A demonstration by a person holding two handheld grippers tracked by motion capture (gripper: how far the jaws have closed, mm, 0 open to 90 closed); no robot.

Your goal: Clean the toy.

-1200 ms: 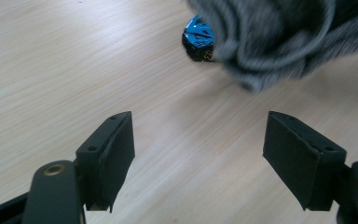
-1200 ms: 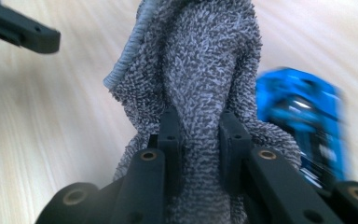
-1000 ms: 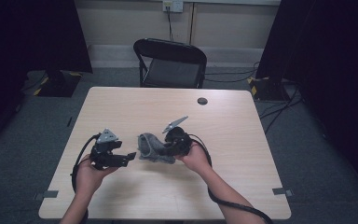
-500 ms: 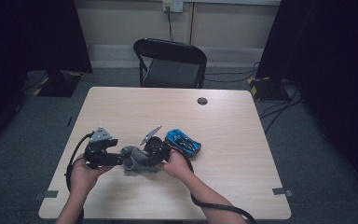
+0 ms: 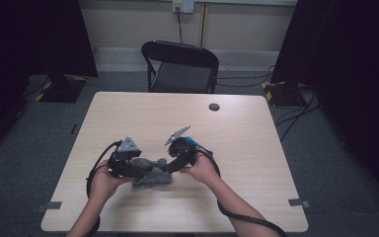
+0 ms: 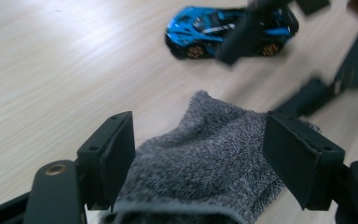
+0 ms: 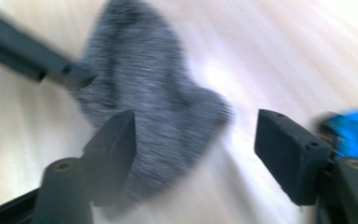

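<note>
Grey sock (image 5: 150, 174), lying near centre on pale wooden table (image 5: 246, 148), between spread jaws of left gripper (image 6: 198, 154); right gripper (image 7: 193, 158) just released, jaws apart. Risk: blue toy car (image 6: 228, 29) close by, likely knocked. Black folding chair (image 5: 182, 64) beyond, dim carpeted room.

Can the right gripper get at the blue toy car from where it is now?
Probably yes: the right gripper is open, and the blue toy car sits on bare table just behind it.
</note>
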